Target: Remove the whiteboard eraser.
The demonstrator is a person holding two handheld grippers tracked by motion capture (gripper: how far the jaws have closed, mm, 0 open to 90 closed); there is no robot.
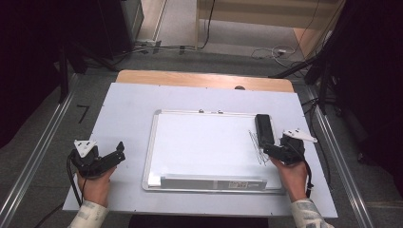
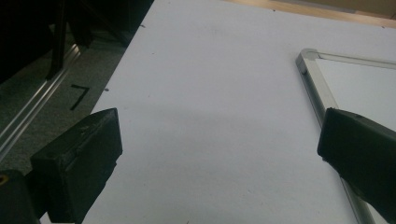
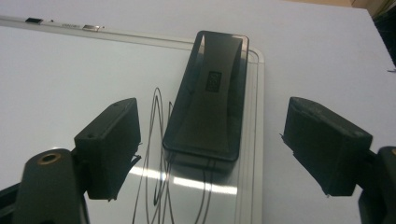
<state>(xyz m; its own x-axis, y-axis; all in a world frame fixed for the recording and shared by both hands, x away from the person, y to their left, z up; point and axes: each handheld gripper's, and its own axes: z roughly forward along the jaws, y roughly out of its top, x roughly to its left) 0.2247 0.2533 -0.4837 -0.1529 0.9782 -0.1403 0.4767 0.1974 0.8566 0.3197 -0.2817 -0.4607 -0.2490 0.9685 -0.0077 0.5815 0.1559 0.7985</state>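
Two forearms in pale sleeves come in from the near edge of the table, each hand closed round a black gripper; the left gripper (image 1: 119, 151) sits over bare table surface to the left of the whiteboard (image 1: 204, 142), its jaws spread wide with nothing between them, and in the left gripper view those jaws frame plain white tabletop (image 2: 210, 116) with the board's metal corner (image 2: 308, 58) showing just beside the right-hand jaw; the right gripper (image 1: 266, 148) hovers at the board's right edge, jaws likewise wide apart and empty, with its grey three-cornered plate (image 1: 299, 135) on top; just ahead of it lies a black eraser (image 1: 264, 127), flat on the board close to the upper right corner, its long side running along the frame; in the right gripper view the eraser (image 3: 210, 93) lies ahead of the two jaws and apart from both, its near end roughly level with the jaw tips; thin black pen loops (image 3: 156, 154) are scribbled on the board beside and below the eraser, some running under its near end; a silver tray strip (image 1: 214, 182) runs along the board's near edge; the table (image 1: 123, 109) is covered in white with a wooden strip showing at the far side; grey carpet, metal rails and loose cables surround it on the floor.
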